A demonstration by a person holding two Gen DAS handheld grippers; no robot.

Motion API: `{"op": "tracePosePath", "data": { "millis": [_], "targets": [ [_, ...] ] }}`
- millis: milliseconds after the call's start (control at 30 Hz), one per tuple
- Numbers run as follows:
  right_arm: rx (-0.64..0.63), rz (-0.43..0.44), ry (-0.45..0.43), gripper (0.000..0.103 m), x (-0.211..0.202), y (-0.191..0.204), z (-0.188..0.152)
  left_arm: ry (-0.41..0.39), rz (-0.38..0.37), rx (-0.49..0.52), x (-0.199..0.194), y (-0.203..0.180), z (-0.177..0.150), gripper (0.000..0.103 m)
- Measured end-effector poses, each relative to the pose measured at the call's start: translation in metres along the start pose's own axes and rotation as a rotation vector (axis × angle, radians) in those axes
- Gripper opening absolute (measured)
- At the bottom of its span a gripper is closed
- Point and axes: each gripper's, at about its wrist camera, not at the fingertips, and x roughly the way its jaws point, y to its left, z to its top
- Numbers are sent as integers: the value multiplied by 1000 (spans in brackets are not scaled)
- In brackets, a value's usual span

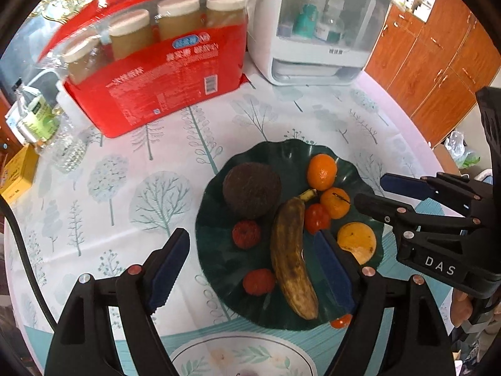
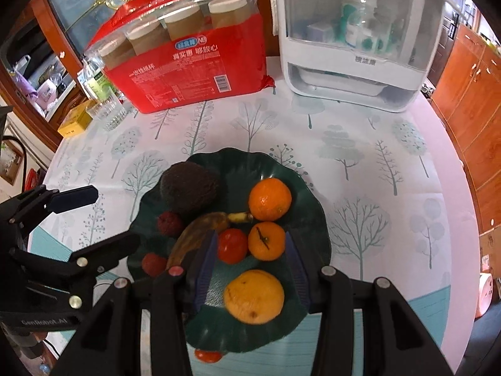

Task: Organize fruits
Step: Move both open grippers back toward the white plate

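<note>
With my left gripper point(image 1: 250, 269) wide and right gripper point(image 2: 252, 269) half-open, both empty, I'd pinch the soft, bruise-prone banana point(image 1: 291, 257) gently mid-length.

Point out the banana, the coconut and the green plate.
banana point(image 1: 289, 250), left wrist view, mid-body
coconut point(image 1: 252, 189), left wrist view, centre of husk
green plate point(image 2: 300, 188), right wrist view, bare far rim
</note>
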Motion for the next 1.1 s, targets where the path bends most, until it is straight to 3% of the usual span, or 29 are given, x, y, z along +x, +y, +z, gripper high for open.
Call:
{"op": "tracePosePath", "data": {
  "millis": [533, 833, 1100],
  "targets": [
    [6, -69, -64, 45, -68, 35, -28, -92, 22, -17, -78, 8, -30, 81],
    [-14, -59, -81, 45, -97, 58, -55, -117, 11, -60, -108, 16, -58, 81],
    [-64, -44, -87, 45, -106, 80, -82, -139, 44, -72, -120, 21, -86, 81]
  ]
}}
